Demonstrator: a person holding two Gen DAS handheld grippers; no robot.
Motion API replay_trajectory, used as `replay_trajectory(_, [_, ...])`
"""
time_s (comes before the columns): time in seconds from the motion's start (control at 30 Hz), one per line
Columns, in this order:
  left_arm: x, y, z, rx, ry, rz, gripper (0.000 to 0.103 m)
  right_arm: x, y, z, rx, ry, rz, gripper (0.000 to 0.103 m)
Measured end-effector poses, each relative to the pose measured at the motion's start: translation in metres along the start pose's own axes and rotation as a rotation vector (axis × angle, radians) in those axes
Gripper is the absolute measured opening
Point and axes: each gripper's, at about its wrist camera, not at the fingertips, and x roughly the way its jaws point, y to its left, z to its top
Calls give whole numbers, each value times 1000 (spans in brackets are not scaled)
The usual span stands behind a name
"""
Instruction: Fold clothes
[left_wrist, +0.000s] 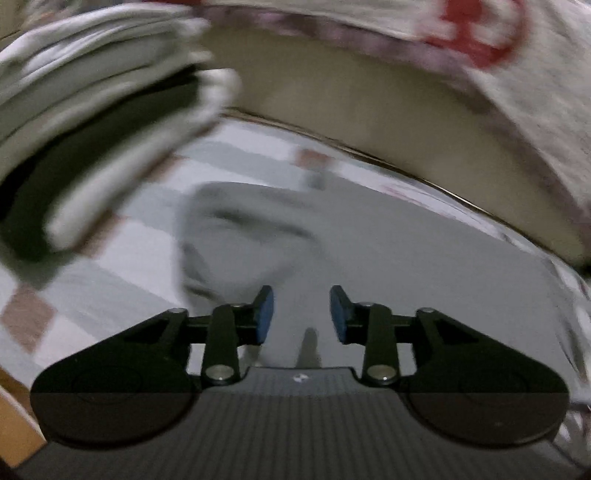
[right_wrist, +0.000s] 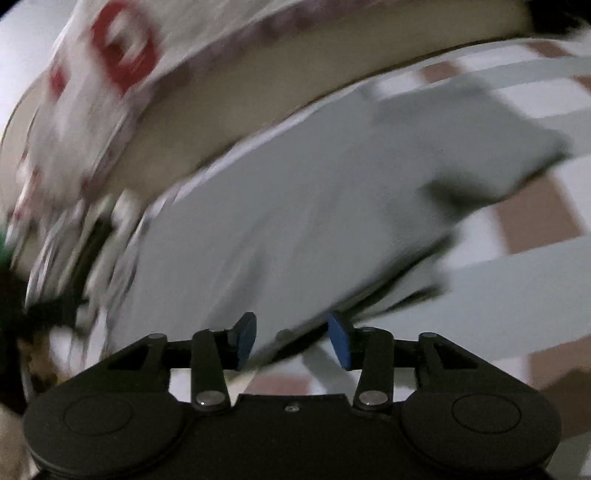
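Left gripper (left_wrist: 301, 312): closest thing in the left wrist view, blue pads spread apart with nothing between them, so it's wide open, hanging over the grey cloth.
Right gripper (right_wrist: 291, 341): same deal, jaws parted. The near edge of the cloth runs across the gap between the pads, but they aren't pinching it as far as I can see.
Grey garment (right_wrist: 314, 206): pale grey piece lying mostly flat on the checked sheet, one corner sticking out to the right. In the left view it's a rumpled blur just ahead of the fingers.
Checked sheet (right_wrist: 535, 221): white, grey and brownish squares, spread under the garment.
Folded stack (left_wrist: 96, 122): pile of light cloth with a dark layer in it, sitting upper left in the left view, well apart from the gripper.
Red-print fabric (left_wrist: 476, 33): whitish with a red mark, draped along the far edge in both views.
Sharpness: pretty smeared everywhere, can't make out finer detail.
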Motion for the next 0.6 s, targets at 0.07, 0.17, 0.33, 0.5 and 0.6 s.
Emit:
replay_trajectory(0.07, [0,-25,-14,55,26,-43,45,7,12,-5,-33,29,-11,52])
replay_trajectory(0.17, [5,-58,-36,149,82,-117,45,15,26,-13,-69,82,57,52])
replay_trajectory(0.33, [9,-109,-60,466,143,-276,46,36,78,-41,-427,59,-111,61])
replay_trajectory(0.5, [18,-135,-87,673,170,-239,54,58,101,-56,-579,-7,-277,63])
replay_trajectory(0.6, [25,-139,-100,752,201,-168,54,53,100,-41,-552,-86,-282,18])
